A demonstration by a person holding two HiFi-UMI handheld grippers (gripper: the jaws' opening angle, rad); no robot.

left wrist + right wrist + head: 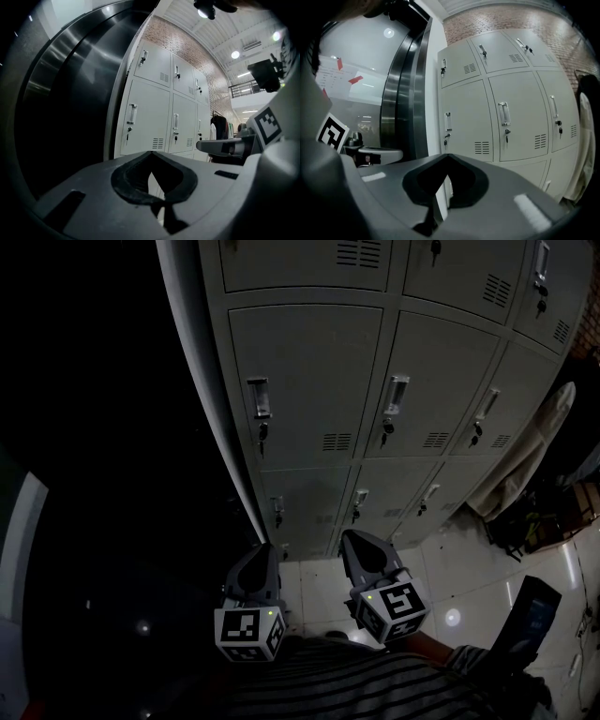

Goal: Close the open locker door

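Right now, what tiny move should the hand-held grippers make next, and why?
Probably lift the left hand-held gripper and right hand-held gripper toward the lockers while searching: every door in view looks shut, and both hang low with jaws together, empty.

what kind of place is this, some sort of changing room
Probably a locker area in a workplace or industrial building: a bank of grey metal lockers with keys in the doors, a brick wall above them, and clothes hanging beside them.
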